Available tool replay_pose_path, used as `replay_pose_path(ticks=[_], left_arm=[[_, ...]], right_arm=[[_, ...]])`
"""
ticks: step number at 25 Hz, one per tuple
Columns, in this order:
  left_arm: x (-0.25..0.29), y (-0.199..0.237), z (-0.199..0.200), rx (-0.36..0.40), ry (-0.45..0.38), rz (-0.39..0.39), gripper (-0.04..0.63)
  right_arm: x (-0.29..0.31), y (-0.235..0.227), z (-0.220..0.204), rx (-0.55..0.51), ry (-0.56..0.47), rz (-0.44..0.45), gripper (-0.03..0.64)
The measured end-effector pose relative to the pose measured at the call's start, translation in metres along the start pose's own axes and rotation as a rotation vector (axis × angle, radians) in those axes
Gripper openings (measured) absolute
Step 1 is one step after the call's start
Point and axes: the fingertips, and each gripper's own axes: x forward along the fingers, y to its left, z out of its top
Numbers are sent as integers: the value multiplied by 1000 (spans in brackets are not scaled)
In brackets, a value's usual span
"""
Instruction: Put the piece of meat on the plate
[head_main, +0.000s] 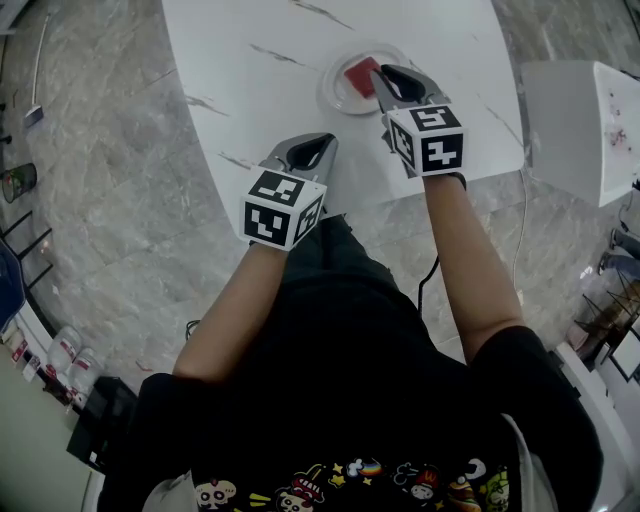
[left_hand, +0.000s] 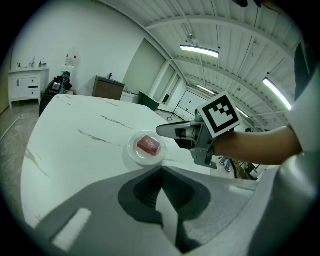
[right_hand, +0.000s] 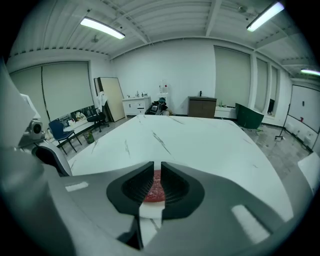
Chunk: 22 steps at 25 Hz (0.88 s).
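Note:
A red piece of meat (head_main: 360, 72) lies on a small clear round plate (head_main: 340, 92) on the white marble table (head_main: 260, 90). In the left gripper view the meat (left_hand: 148, 145) rests in the middle of the plate (left_hand: 135, 152). My right gripper (head_main: 383, 72) hovers at the plate's right rim, shut and holding nothing; the left gripper view shows it (left_hand: 161, 131) just clear of the meat. Looking along the right gripper (right_hand: 157, 164), the meat (right_hand: 155, 186) shows through the narrow slit between the jaws. My left gripper (head_main: 328, 140) is shut and empty near the table's front edge, pointing at the plate.
A white box-like unit (head_main: 580, 120) stands off the table's right side. The table's front edge (head_main: 330, 205) runs just under both grippers. Office chairs (right_hand: 62, 132) and cabinets (right_hand: 202, 106) stand far beyond the table. Grey marble floor surrounds the table.

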Motion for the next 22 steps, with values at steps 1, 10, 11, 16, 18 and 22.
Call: replay_pose_path(ticks=[1, 10, 11, 16, 18, 22], left_arm=[[0, -2, 1, 6, -1, -1, 0], [-9, -16, 13, 63, -9, 6, 0], [-11, -17, 14, 68, -10, 9, 0], [-23, -17, 22, 105, -20, 28, 0], [-28, -17, 25, 119, -22, 35, 1], [-42, -17, 29, 136, -33, 50, 2]], right_arm=[[-6, -2, 2, 8, -14, -8, 61], [-55, -8, 12, 61, -99, -48, 26], [-61, -9, 12, 67, -105, -52, 26], [-90, -7, 8, 128, -134, -58, 26], [-101, -4, 4, 153, -138, -60, 26], [-127, 6, -5, 197, -141, -61, 26]])
